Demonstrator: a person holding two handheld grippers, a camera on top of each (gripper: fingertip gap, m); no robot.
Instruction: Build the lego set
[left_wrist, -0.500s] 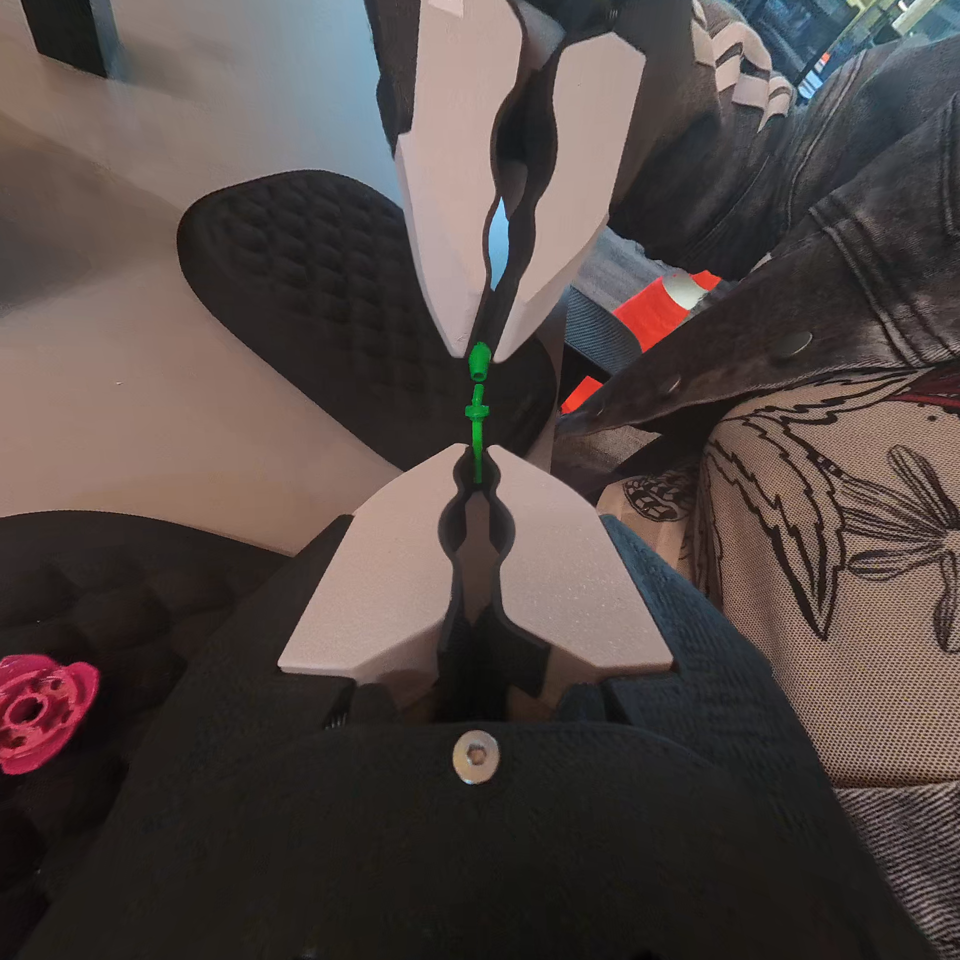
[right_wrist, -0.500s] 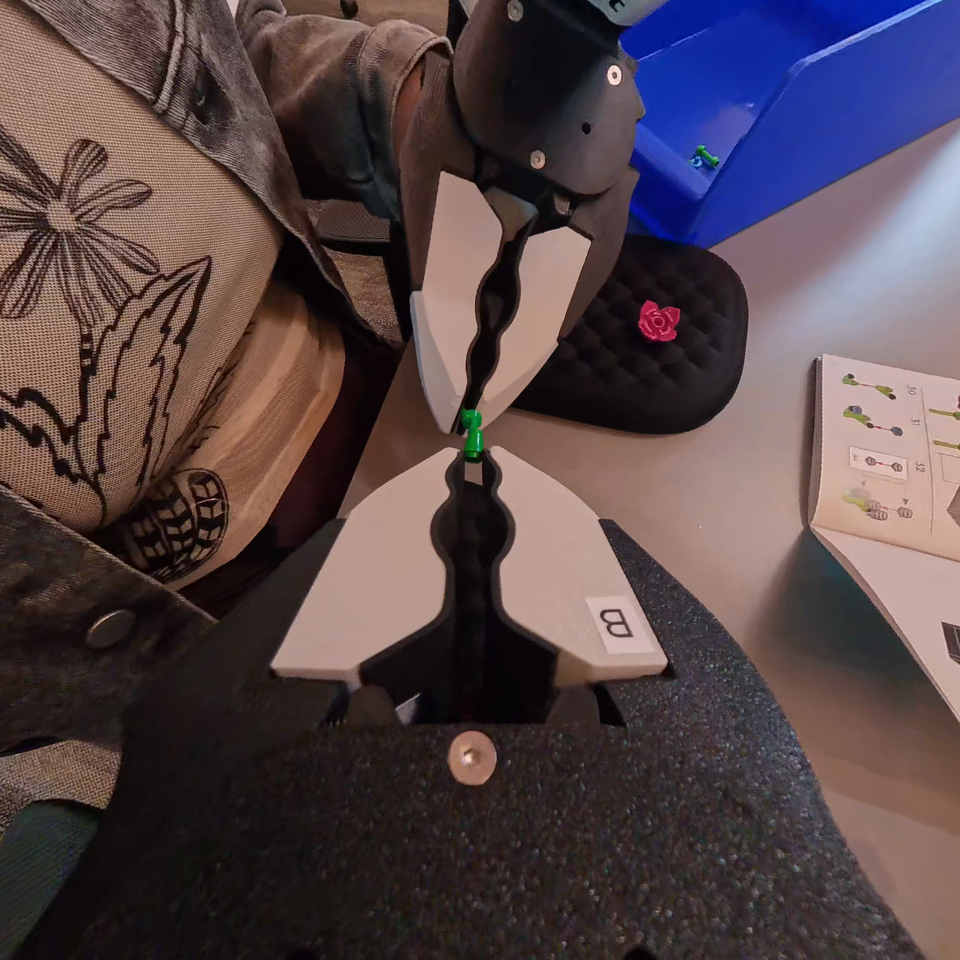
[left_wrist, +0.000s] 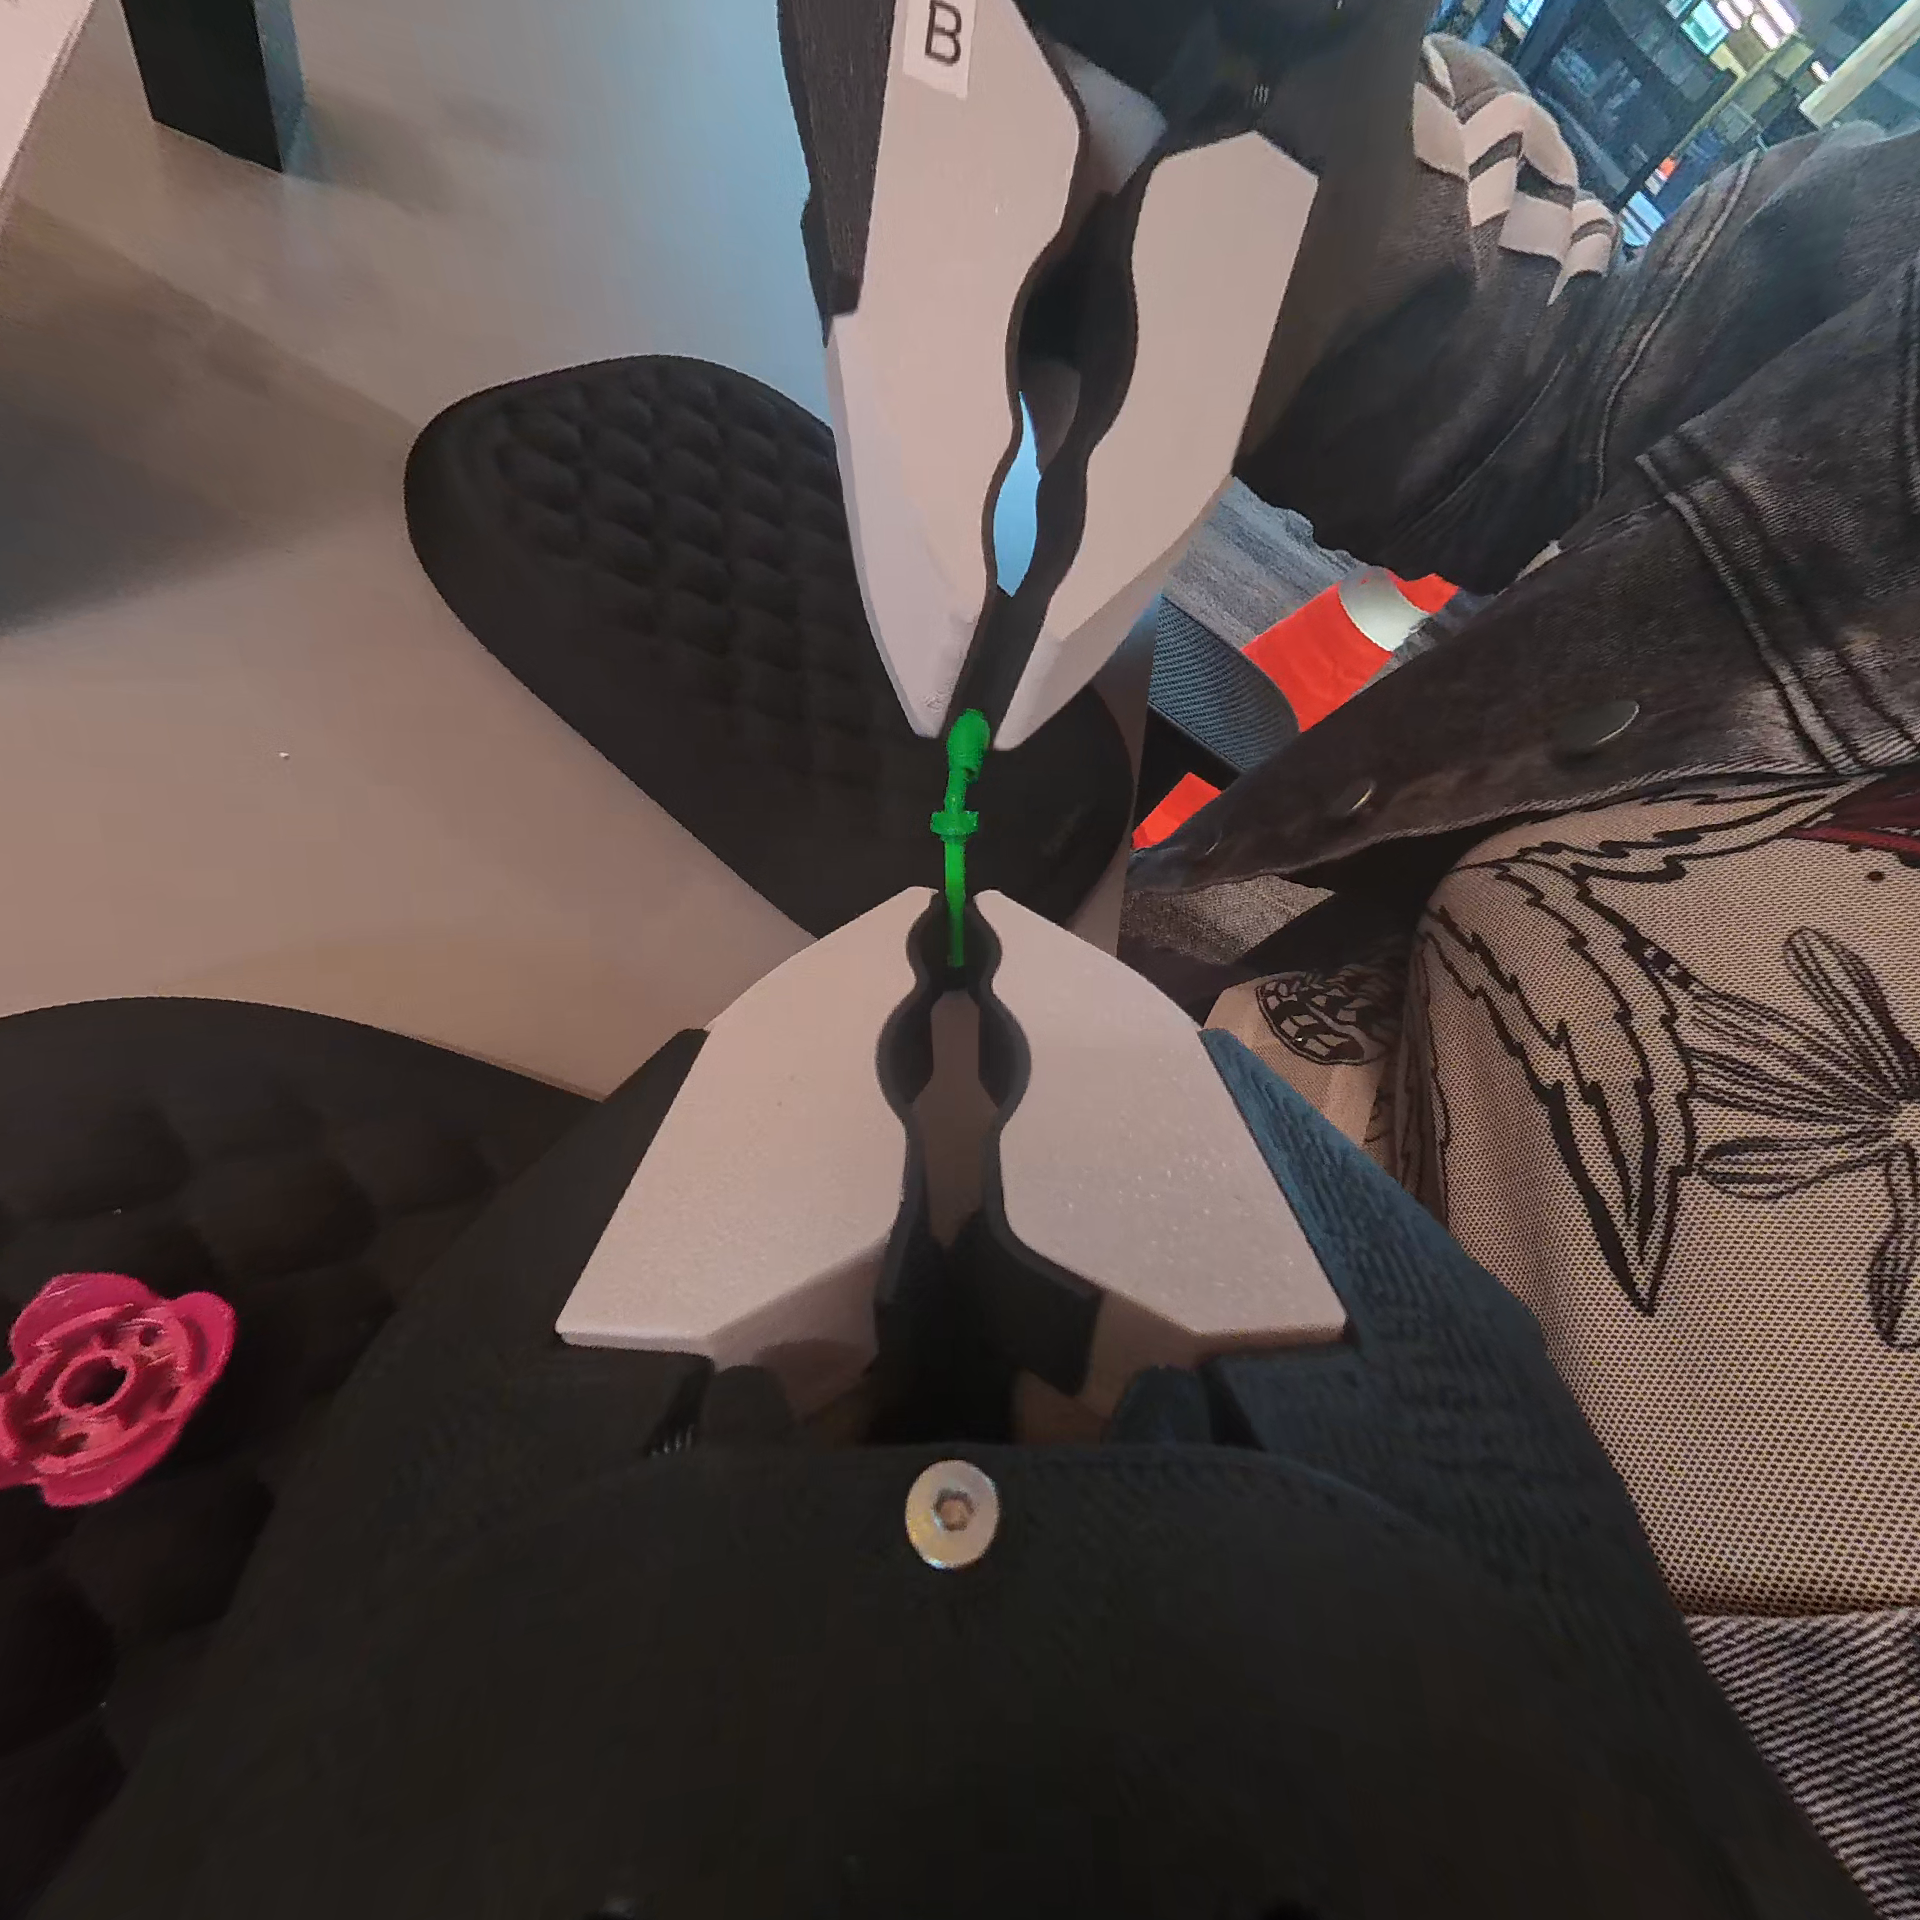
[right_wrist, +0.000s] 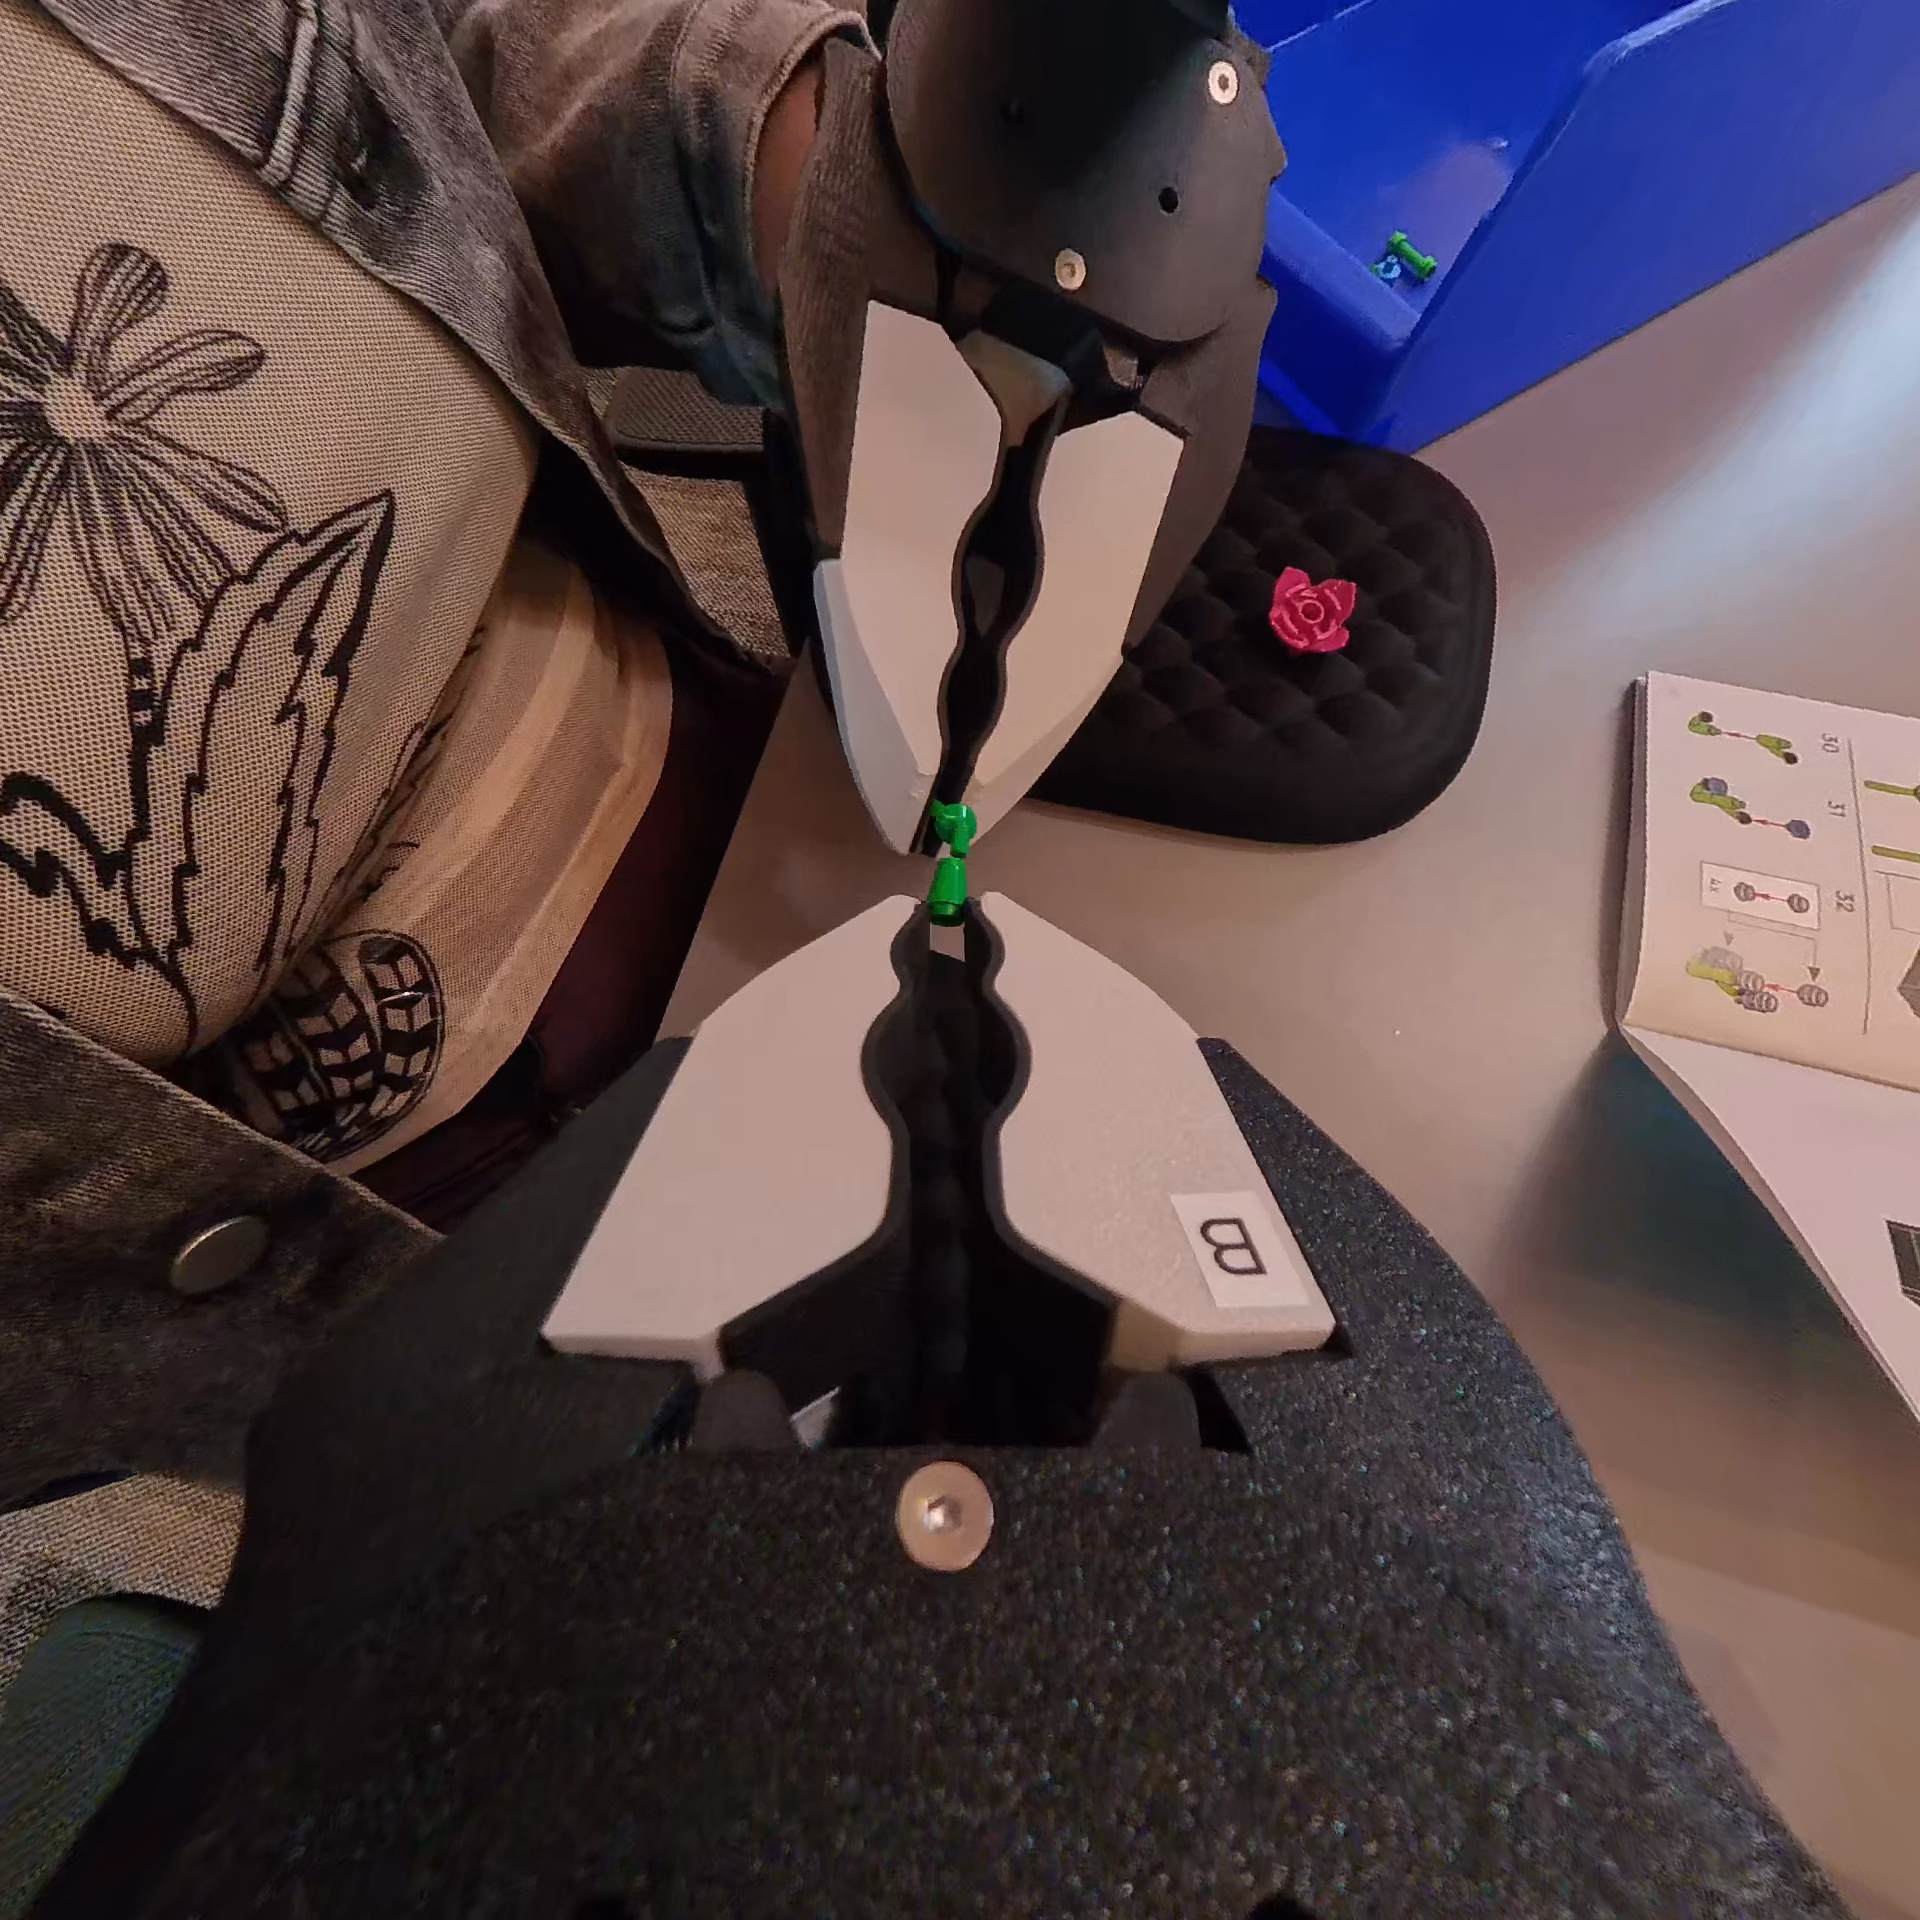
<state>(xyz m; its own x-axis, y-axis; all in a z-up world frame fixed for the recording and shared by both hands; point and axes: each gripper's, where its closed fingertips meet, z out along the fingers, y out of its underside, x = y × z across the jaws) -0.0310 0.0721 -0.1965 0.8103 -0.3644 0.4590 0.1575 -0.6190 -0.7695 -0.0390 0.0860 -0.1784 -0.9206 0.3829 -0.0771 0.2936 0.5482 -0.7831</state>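
Facing tip to tip above the worktop (right_wrist: 1299, 1039) edge nearest the person, both tongs are clenched on one thin green lego stem (left_wrist: 957, 831): left tongs (left_wrist: 951, 914) pinch its lower end, right tongs (right_wrist: 945, 914) its knobbed end. Pink flower piece (right_wrist: 1311, 611) sits on a black quilted pad (right_wrist: 1351, 727); instruction booklet (right_wrist: 1766, 894) lies w/ pages open at the worktop's right edge, blue bin (right_wrist: 1558, 208) beyond the pad.

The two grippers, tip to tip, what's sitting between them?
Only the thin green stem piece spans the gap, one end in the left gripper, the other in the right gripper. Both wrist views show it.
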